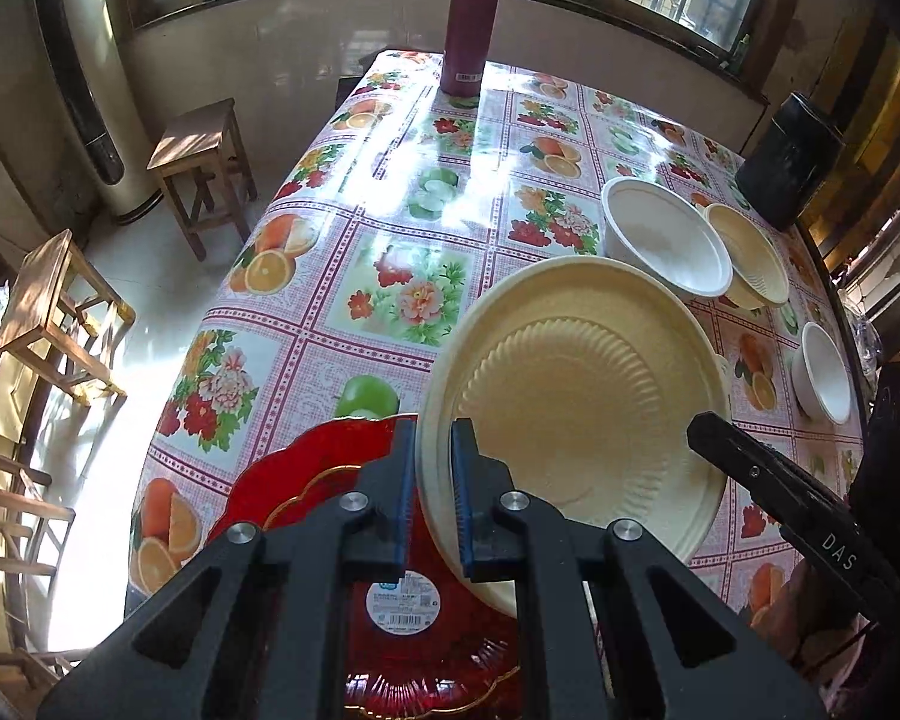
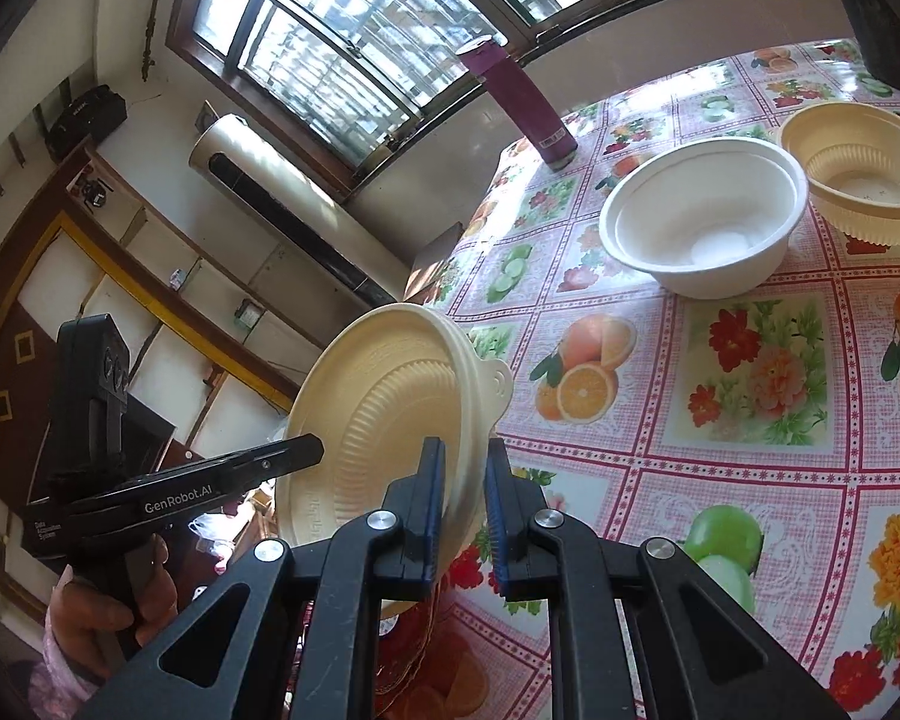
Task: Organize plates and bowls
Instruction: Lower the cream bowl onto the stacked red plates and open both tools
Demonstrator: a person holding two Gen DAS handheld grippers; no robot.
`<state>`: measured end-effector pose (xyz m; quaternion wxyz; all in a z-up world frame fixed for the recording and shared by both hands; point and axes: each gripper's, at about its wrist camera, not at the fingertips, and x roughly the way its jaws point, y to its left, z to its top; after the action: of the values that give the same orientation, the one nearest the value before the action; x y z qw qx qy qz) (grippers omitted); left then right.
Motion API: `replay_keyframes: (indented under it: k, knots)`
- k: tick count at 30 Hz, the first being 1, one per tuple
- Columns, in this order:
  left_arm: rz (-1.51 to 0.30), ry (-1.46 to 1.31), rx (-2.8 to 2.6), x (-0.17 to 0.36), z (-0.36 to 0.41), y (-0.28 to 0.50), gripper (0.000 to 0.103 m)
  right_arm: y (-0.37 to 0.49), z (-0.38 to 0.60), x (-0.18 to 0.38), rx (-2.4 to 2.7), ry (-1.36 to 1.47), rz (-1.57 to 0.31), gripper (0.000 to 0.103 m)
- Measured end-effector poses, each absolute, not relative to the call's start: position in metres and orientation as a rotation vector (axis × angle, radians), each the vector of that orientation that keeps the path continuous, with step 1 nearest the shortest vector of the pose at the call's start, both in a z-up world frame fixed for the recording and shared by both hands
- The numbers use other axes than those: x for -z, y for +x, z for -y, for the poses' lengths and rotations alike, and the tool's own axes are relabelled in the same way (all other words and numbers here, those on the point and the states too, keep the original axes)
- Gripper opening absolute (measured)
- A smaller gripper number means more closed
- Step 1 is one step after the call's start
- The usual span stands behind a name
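Plates: cream plate [image 1: 576, 396], red plate [image 1: 306, 480]; bowls: three; both grippers clamped on cream plate

Under my fingers runs a table [image 1: 390, 252] in a glossy oilcloth of fruit and flower squares edged in pink check. A maroon flask [image 1: 469, 30] stands upright near its far end. Toward my right a white bowl [image 1: 660, 237] sits touching a ribbed cream bowl [image 1: 750, 258] behind it, and a smaller white bowl [image 1: 825, 372] rests apart, close to the right edge. Nearest me a red plate [image 1: 330, 480] with a gilt scalloped rim and a round label lies flat on the cloth
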<state>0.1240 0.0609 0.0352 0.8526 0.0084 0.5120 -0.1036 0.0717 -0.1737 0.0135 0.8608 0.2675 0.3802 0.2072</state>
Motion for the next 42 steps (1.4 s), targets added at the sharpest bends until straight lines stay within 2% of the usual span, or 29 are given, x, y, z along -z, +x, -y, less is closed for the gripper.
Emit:
replay_keyframes:
  k: [16, 23, 24, 25, 27, 28, 30, 32, 33, 36, 38, 39, 41, 42]
  knots:
    - [-1.163, -0.041, 0.133, 0.026, -0.129, 0.066, 0.010, 0.037, 0.075, 0.016, -0.422, 0.243, -0.906, 0.013]
    - [-1.182, -0.108, 0.132, 0.033, -0.142, 0.064, 0.013, 0.028, 0.060, 0.016, -0.402, 0.149, -0.898, 0.022]
    - [-1.192, -0.123, 0.134, 0.034, -0.143, 0.064, 0.021, 0.028, 0.059, 0.015, -0.394, 0.144, -0.893, 0.029]
    - [-1.199, -0.132, 0.133, 0.036, -0.144, 0.063, 0.038, 0.026, 0.059, 0.015, -0.392, 0.145, -0.894, 0.035]
    - [-1.186, -0.149, 0.138, 0.033, -0.146, 0.057, 0.057, 0.025, 0.063, 0.011, -0.437, 0.168, -0.899, 0.051]
    - [-1.169, -0.153, 0.146, 0.029, -0.146, 0.053, 0.057, 0.023, 0.064, 0.008, -0.449, 0.170, -0.890, 0.055]
    - [-1.133, -0.154, 0.154, 0.018, -0.146, 0.047, 0.060, 0.016, 0.066, -0.001, -0.450, 0.149, -0.854, 0.073]
    - [-1.080, -0.161, 0.170, 0.003, -0.144, 0.040, 0.074, 0.007, 0.073, -0.011, -0.472, 0.146, -0.808, 0.079]
    - [-1.046, -0.157, 0.186, -0.006, -0.142, 0.037, 0.085, 0.003, 0.079, -0.015, -0.486, 0.157, -0.783, 0.080]
    - [-0.945, -0.150, 0.269, -0.029, -0.121, 0.028, 0.087, -0.005, 0.105, -0.029, -0.483, 0.200, -0.688, 0.088]
    - [-0.906, -0.172, 0.352, -0.038, -0.101, 0.026, 0.100, -0.009, 0.129, -0.035, -0.448, 0.234, -0.636, 0.092]
    - [-0.887, -0.175, 0.390, -0.042, -0.090, 0.025, 0.103, -0.010, 0.142, -0.037, -0.428, 0.255, -0.620, 0.095]
    - [-0.857, -0.162, 0.452, -0.048, -0.064, 0.025, 0.103, -0.012, 0.172, -0.040, -0.384, 0.297, -0.596, 0.103]
    - [-0.849, -0.150, 0.479, -0.050, -0.051, 0.025, 0.103, -0.014, 0.187, -0.041, -0.369, 0.317, -0.586, 0.103]
